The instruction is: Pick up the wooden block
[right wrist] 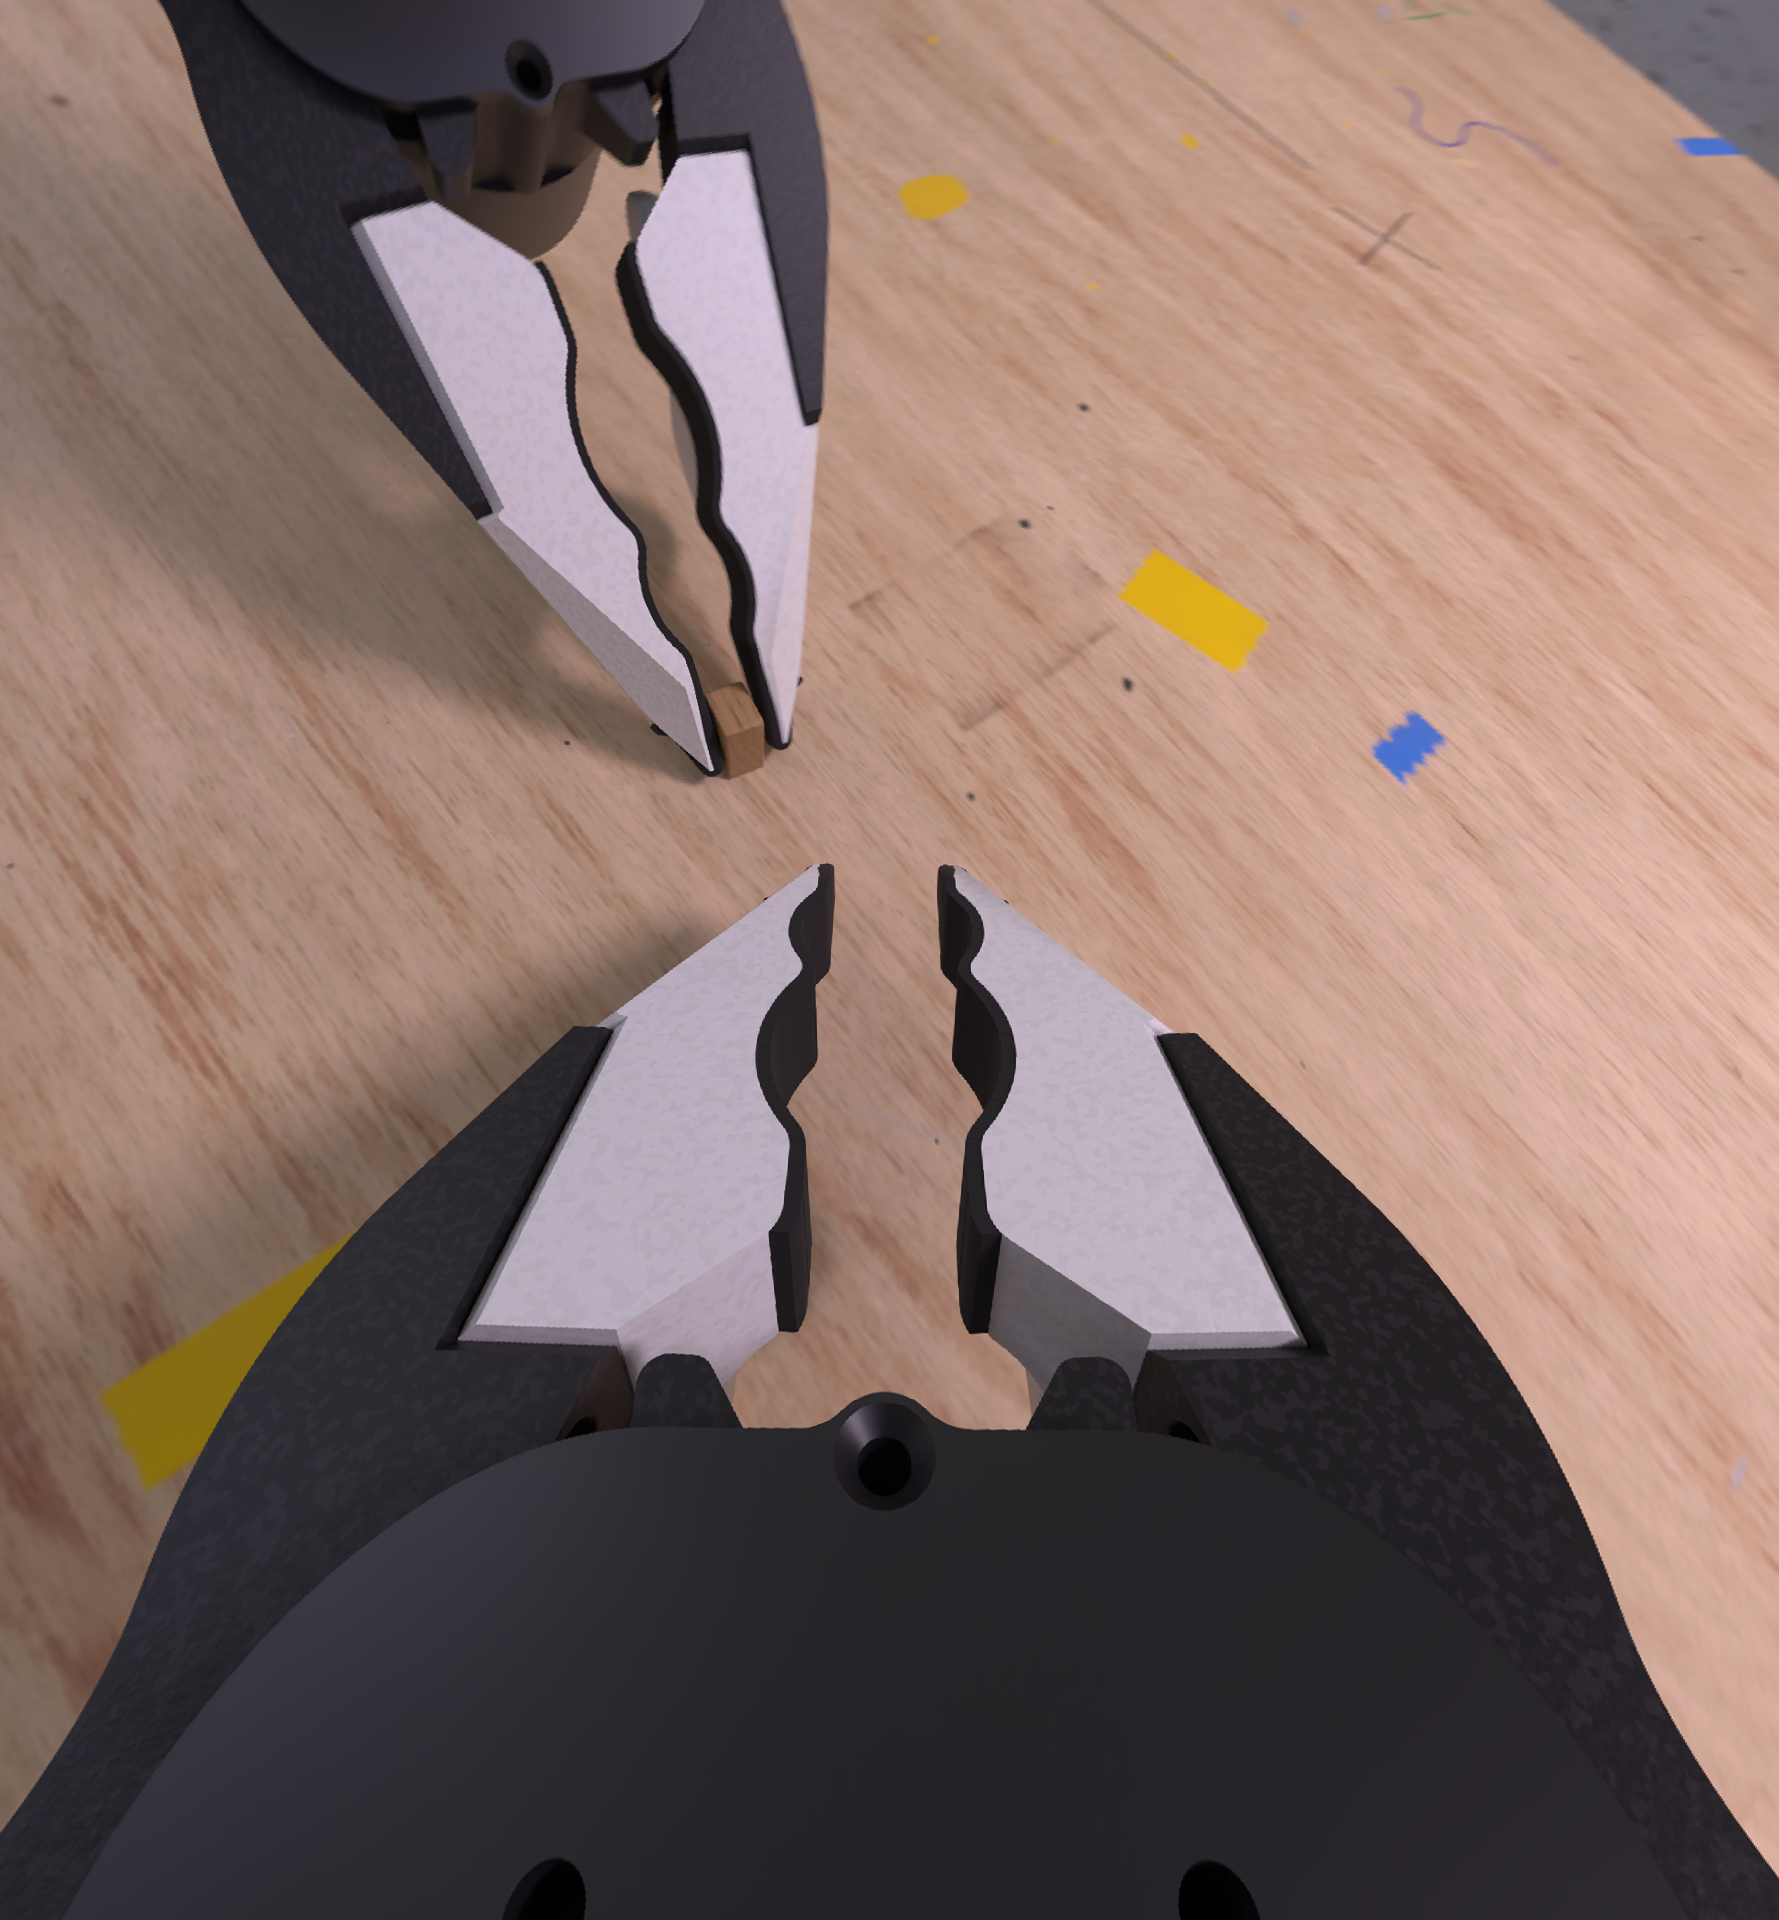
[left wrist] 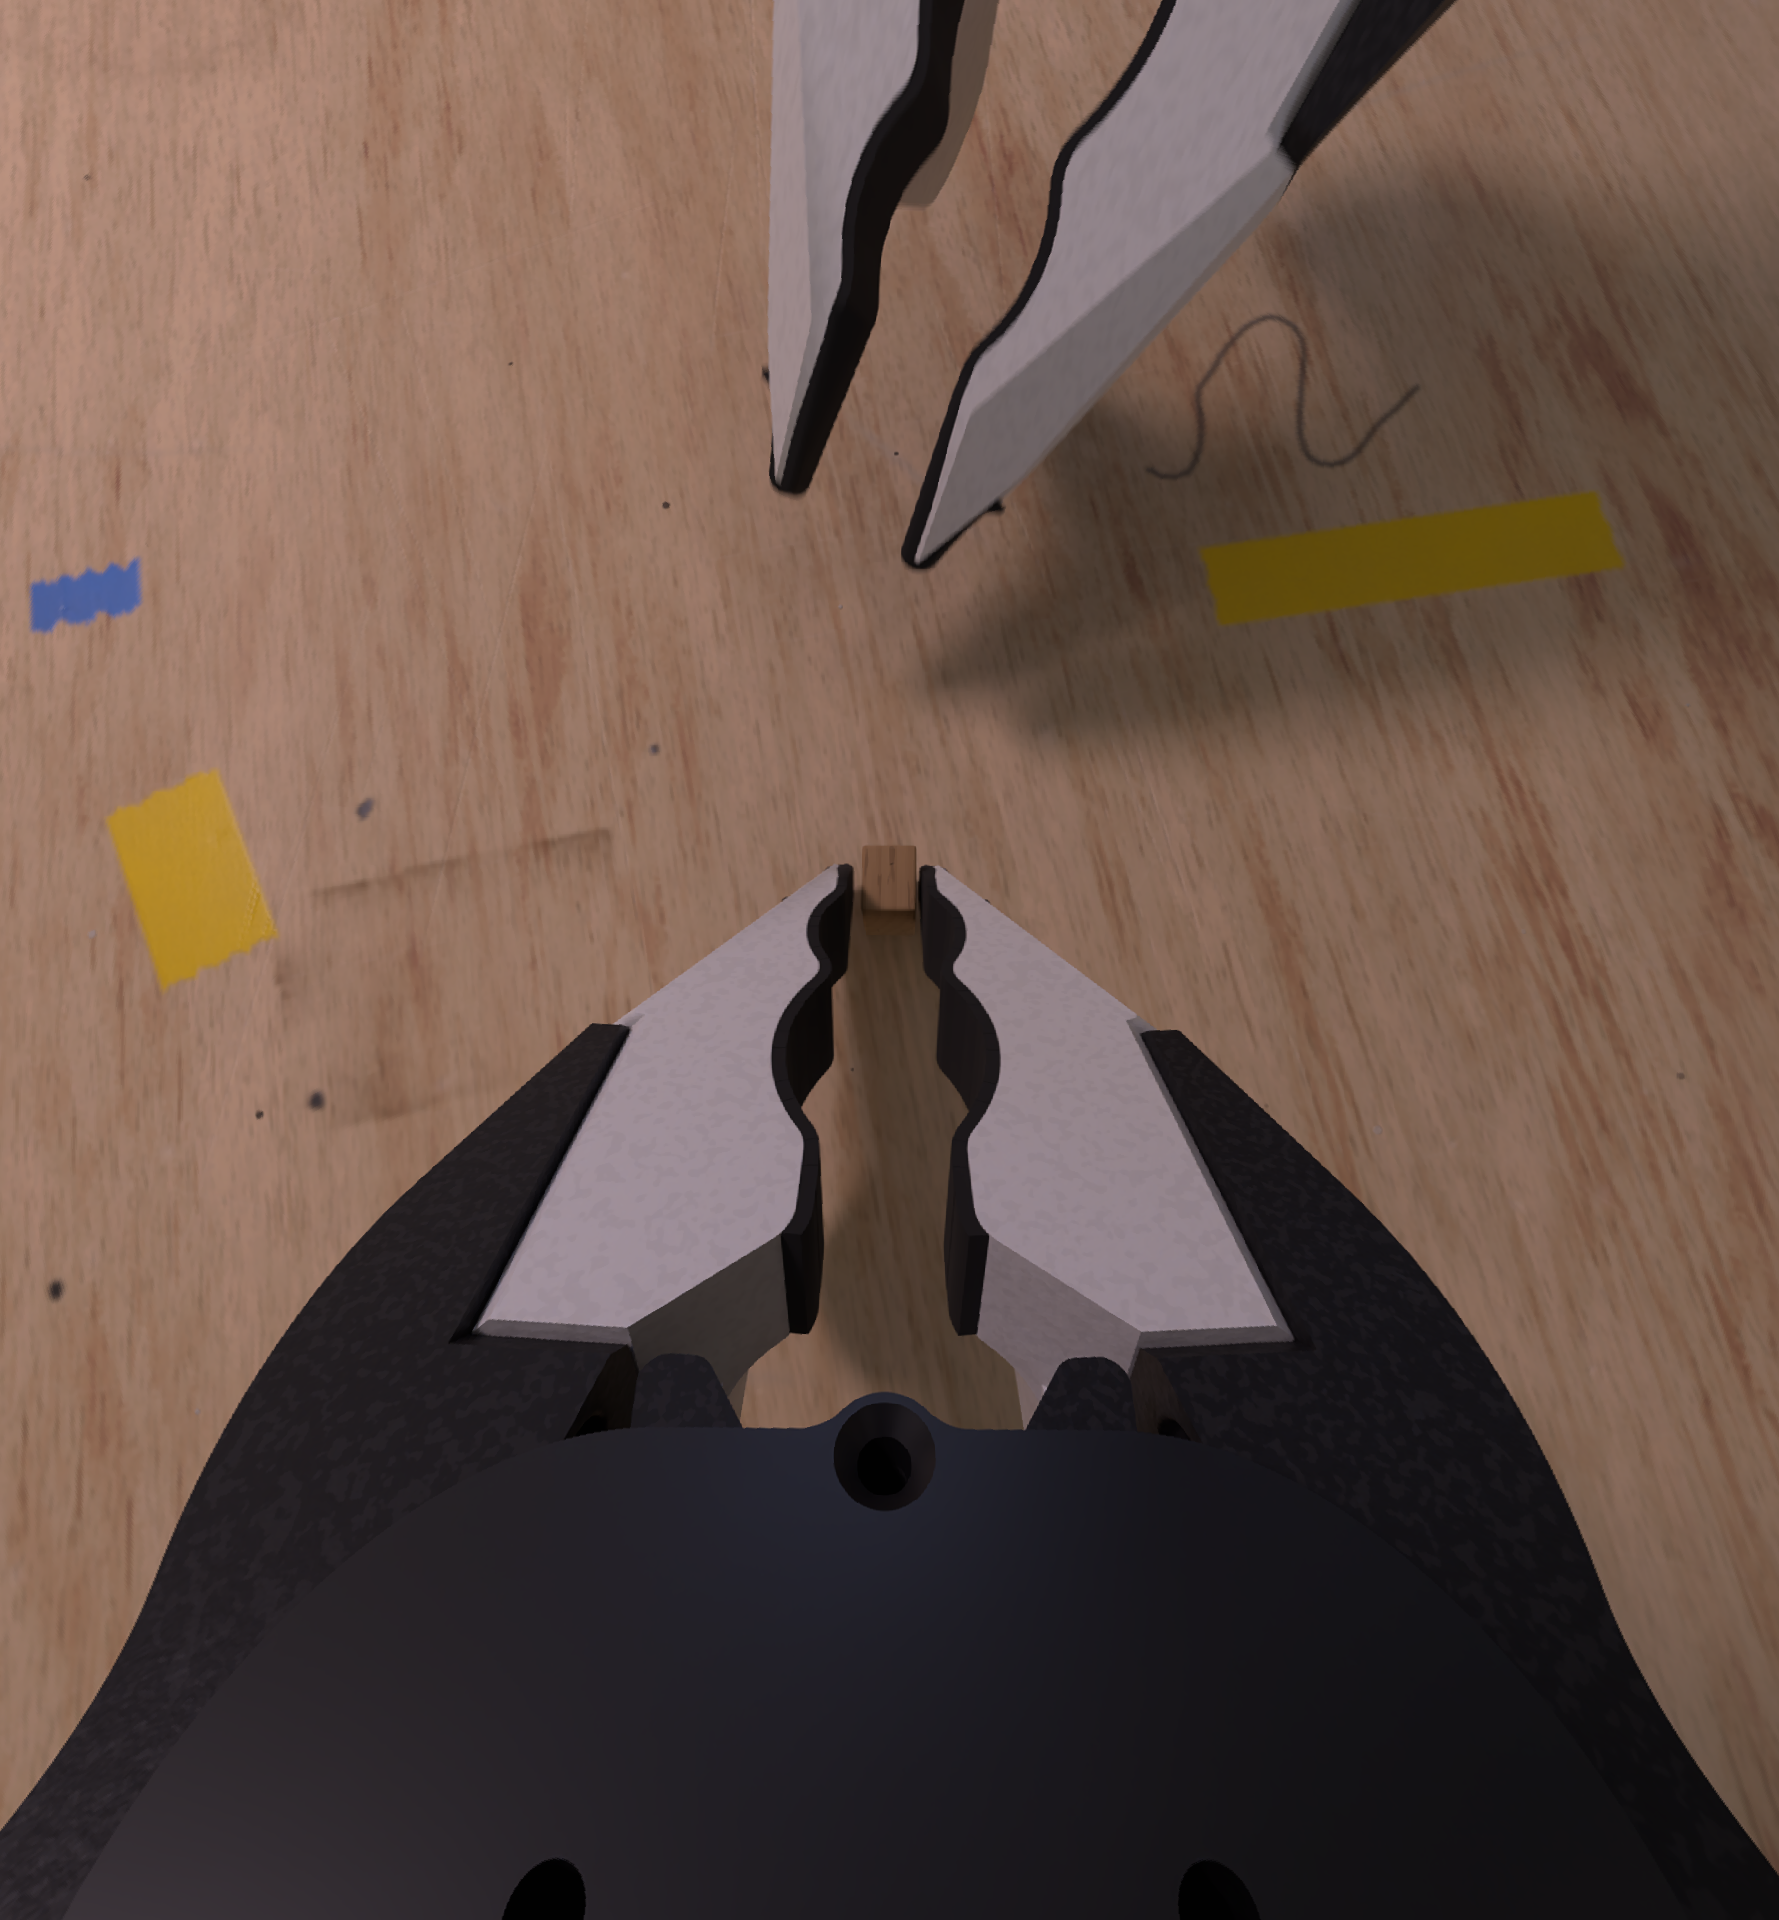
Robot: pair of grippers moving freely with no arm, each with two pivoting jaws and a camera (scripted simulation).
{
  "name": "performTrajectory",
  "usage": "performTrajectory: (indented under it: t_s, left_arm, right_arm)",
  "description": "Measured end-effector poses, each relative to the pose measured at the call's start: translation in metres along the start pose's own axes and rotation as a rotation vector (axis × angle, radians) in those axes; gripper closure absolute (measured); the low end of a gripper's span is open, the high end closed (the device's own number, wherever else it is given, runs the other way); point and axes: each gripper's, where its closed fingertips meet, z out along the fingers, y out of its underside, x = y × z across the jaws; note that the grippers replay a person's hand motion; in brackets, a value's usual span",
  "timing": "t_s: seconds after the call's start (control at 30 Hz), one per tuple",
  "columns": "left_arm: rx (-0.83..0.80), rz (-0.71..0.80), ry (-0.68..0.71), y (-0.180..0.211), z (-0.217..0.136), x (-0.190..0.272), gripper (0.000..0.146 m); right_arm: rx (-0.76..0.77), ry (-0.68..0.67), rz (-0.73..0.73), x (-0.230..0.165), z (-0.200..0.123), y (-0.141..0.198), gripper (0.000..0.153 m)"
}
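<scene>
The small wooden block (left wrist: 887, 878) stands on the wooden table between the fingertips of my left gripper (left wrist: 885, 883). The jaws are closed against its two sides, and the block still rests on the table. The right wrist view shows the same: the block (right wrist: 739, 732) is pinched at the tips of the left gripper (right wrist: 743, 750), which comes down steeply from the top left. My right gripper (right wrist: 885, 873) is open and empty, a short way from the block and pointing at it. It also shows in the left wrist view (left wrist: 854, 520), tips close to the table.
Flat tape pieces lie on the table: yellow (left wrist: 189, 878), long yellow (left wrist: 1410, 556), blue (left wrist: 85, 594), also yellow (right wrist: 1191, 610) and blue (right wrist: 1407, 746). A thin dark thread (left wrist: 1280, 400) lies nearby. The table's edge (right wrist: 1695, 114) runs at the far top right.
</scene>
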Motion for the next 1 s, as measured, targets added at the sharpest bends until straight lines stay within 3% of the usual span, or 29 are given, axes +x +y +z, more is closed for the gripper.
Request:
performTrajectory:
  t_s: [0.23, 0.53, 0.63, 1.0]
  left_arm:
    - [0.011, 0.054, -0.029, -0.016, 0.006, -0.008, 0.137]
    - [0.404, -0.031, -0.103, -0.095, -0.027, -0.043, 0.137]
    - [0.482, -0.076, -0.079, -0.106, -0.029, -0.042, 0.137]
    - [0.539, -0.184, -0.1, -0.105, -0.028, -0.048, 0.137]
  right_arm:
    - [0.036, 0.131, 0.08, 0.011, -0.033, 0.017, 0.133]
    - [0.236, 0.293, 0.214, 0.035, -0.077, 0.013, 0.133]
    - [0.29, 0.308, 0.251, 0.04, -0.086, 0.012, 0.133]
    - [0.335, 0.277, 0.289, 0.041, -0.09, 0.015, 0.134]
